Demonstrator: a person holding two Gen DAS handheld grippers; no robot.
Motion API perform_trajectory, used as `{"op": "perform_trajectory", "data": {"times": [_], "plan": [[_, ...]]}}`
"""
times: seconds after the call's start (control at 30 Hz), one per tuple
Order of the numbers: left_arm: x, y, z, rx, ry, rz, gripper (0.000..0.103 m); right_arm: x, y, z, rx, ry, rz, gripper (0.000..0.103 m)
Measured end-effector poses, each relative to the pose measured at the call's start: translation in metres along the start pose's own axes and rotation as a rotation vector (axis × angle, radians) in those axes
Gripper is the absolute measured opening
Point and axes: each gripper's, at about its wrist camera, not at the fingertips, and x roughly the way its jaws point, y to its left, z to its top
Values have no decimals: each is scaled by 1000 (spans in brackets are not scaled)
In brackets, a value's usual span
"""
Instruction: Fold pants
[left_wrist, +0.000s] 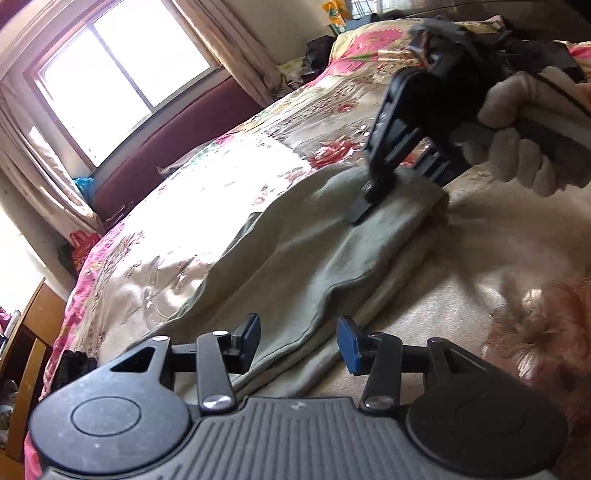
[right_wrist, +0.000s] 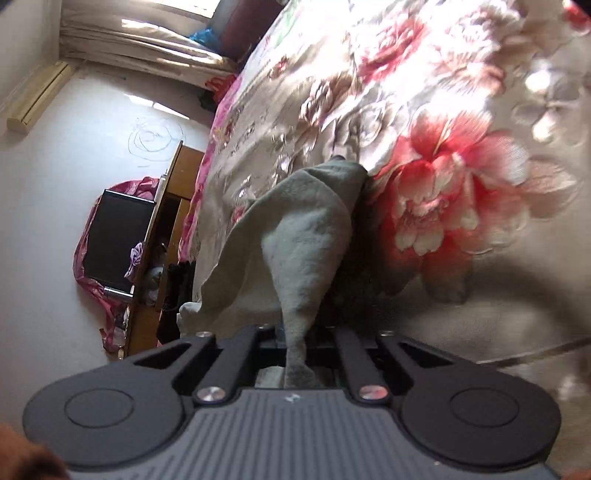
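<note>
Two grippers were on the job over the floral bedspread, and what a scene it was. Grey-green pants lay stretched across the bed, running from the near edge toward the middle, one long hem rippling along the cover. Out at the far end, the right gripper, held in a white-gloved hand, had come down on the fabric, and its own camera told the story: fingers pressed together, a fold of the pants pinched between them and bunched right up into the mechanism. Back at the near end, the left gripper hovered with its fingers spread, the pants' hem lying between them, neither pad pressing the cloth.
</note>
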Motion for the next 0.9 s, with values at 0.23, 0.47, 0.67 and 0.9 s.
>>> {"op": "perform_trajectory", "data": {"times": [0.23,0.47,0.67,0.9], "plan": [[-3,-13,21,25,-39,-40,64,-112,-29,-7,-25,-56,-221,4],[7,-35,29,-14,-38,-102,64,-189,-43,0,-113,-133,-582,31],[1,-44,37,-37,-93,-102,67,-207,21,-44,-360,-341,-763,36],[-5,-34,1,-49,-51,-66,71,-56,122,-98,-875,-51,-439,34]]}}
